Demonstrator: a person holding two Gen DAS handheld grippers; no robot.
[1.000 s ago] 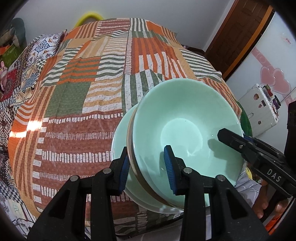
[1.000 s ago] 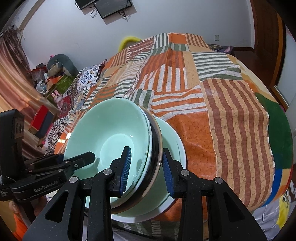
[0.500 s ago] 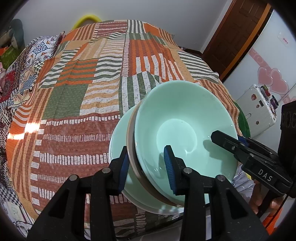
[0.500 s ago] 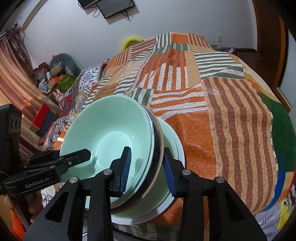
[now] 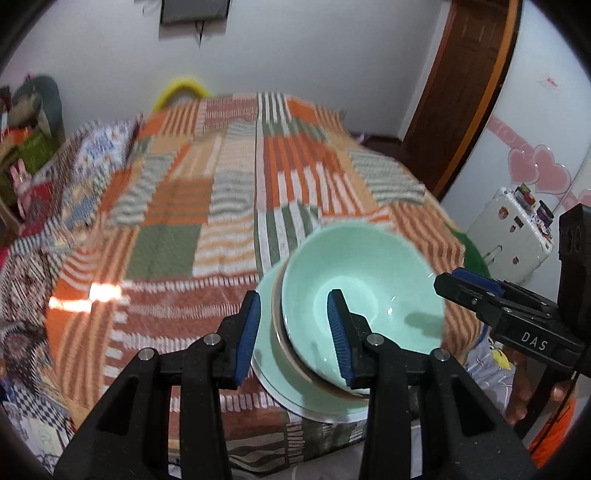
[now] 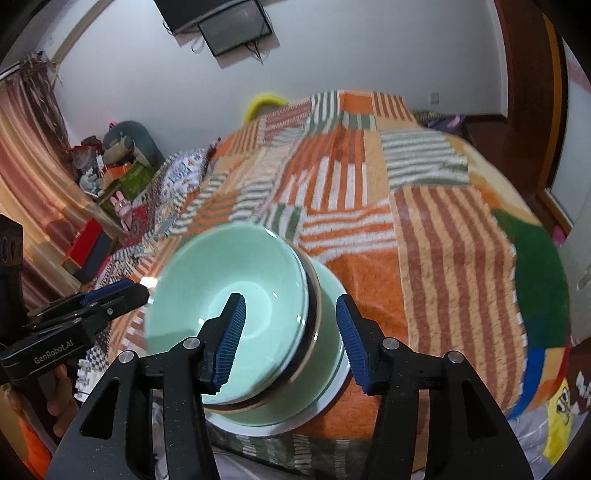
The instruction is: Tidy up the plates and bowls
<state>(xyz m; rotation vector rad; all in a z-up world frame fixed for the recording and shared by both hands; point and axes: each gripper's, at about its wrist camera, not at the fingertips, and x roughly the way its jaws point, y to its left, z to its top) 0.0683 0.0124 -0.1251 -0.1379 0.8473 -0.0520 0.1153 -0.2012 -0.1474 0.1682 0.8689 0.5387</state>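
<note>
patchwork bedspread [image 5: 229, 206] | wall screen [image 6: 232, 27] | wooden door [image 5: 465, 74] | white fridge [image 5: 509, 229]

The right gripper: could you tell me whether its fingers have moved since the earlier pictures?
Yes. The right gripper has just been opening: its fingers have spread off the rim of the bowl stack, which sits between them unpressed on the bedspread.

mint-green bowl [image 5: 364, 291]: 1, lower centre | brown-rimmed dish [image 6: 313, 317] beneath it: 1 | pale green plate [image 6: 334, 332] at the base: 1 | grippers: 2, left gripper [image 5: 293, 328], right gripper [image 6: 291, 338] | blue-padded fingers [image 5: 248, 332]: 2 each | patchwork bed [image 5: 177, 206]: 1
</note>
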